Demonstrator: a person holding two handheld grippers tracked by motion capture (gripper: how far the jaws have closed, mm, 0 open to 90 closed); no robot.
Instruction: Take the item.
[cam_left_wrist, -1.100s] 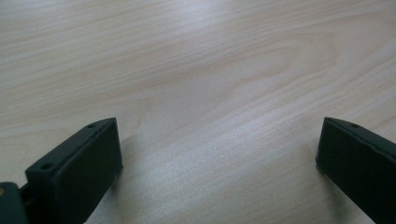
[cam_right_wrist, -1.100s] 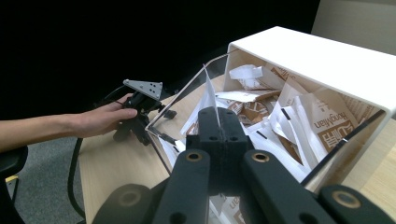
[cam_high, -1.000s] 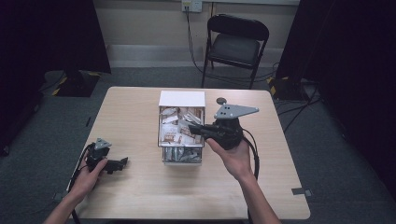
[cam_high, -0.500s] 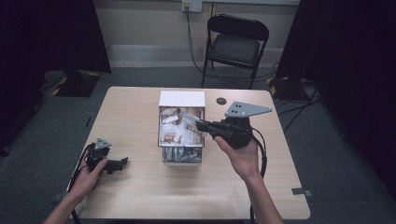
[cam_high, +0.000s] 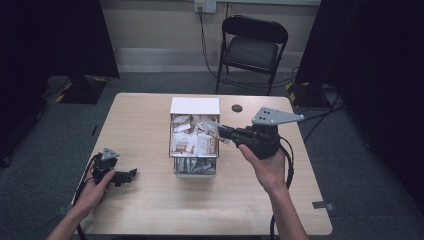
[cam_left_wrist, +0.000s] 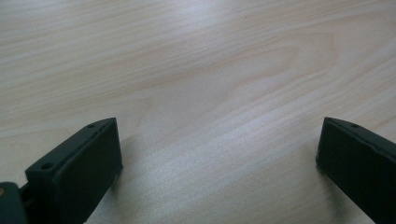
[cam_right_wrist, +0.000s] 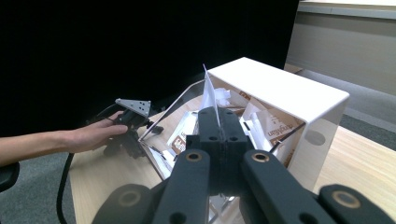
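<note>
At the left, the left gripper rests on the surface, held by the left hand; its jaws stand wide with bare wood between them. In the middle stands a clear box with a white back wall, full of packets. To the right, the right gripper, in the right hand, hovers over the box's right side. Its jaws are pinched together on a thin white packet, which sticks up edge-on from between the tips, above the box and clear of the others.
</note>
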